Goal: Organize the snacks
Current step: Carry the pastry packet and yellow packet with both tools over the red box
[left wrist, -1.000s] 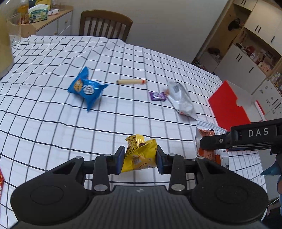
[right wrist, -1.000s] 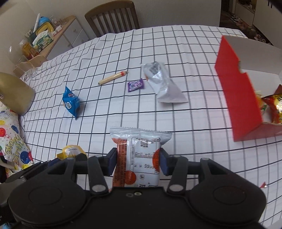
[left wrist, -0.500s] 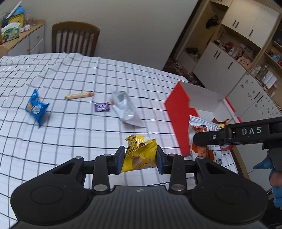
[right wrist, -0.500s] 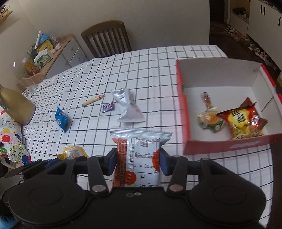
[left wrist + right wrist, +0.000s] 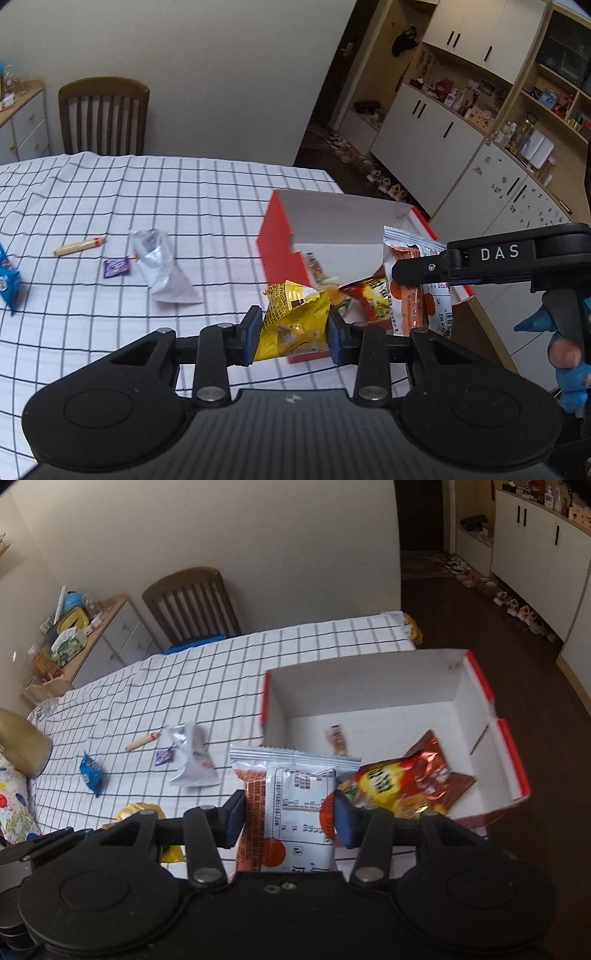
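Left wrist view: the left gripper (image 5: 291,334) clamps one crumpled yellow packet (image 5: 293,326) beside the red box (image 5: 282,245). Four snacks lie on the checked cloth (image 5: 207,206): stick (image 5: 79,246), purple sachet (image 5: 117,267), silver bag (image 5: 162,271), blue packet (image 5: 9,282).

Right wrist view: the right gripper (image 5: 290,821) pinches one white-and-orange packet (image 5: 291,808) at the box's near edge; three snacks lie inside.
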`<state>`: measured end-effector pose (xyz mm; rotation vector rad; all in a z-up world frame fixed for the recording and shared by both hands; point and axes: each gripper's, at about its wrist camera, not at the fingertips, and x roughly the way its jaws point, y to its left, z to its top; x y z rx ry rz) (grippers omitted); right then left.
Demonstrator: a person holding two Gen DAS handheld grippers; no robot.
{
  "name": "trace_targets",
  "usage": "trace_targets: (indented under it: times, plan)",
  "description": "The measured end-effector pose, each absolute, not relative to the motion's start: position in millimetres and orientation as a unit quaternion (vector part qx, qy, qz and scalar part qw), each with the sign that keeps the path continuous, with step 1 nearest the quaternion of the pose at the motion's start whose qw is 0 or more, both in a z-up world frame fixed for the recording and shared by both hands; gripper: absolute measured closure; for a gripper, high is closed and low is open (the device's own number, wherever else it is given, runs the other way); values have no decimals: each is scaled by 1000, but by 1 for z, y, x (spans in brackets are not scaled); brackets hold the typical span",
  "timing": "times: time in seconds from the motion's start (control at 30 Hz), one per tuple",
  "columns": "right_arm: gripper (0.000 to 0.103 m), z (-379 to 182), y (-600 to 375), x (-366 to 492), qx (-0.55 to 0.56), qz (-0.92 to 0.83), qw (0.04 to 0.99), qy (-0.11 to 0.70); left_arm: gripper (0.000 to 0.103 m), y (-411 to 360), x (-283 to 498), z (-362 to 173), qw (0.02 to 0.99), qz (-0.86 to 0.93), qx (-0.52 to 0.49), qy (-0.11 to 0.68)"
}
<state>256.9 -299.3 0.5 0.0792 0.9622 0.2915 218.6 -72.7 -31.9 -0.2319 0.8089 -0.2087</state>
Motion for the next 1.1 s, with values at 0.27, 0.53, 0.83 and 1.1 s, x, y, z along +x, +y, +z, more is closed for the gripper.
trace_targets:
  times: [0.27, 0.53, 0.83, 1.1]
  plan:
    - [55, 3, -352, 281, 42, 115, 884, 451, 68, -124, 246, -26, 906, -118, -94, 397]
    - [55, 1, -396, 313, 29, 83, 891, 446, 68, -157, 280, -31, 900, -113, -77, 414]
    - [55, -18, -411, 359, 3, 80, 884, 460, 68, -181, 336, -45, 893, -85, -48, 440]
    - [55, -47, -396, 399, -43, 90, 873, 477, 68, -201, 378, -69, 880, -73, -11, 469]
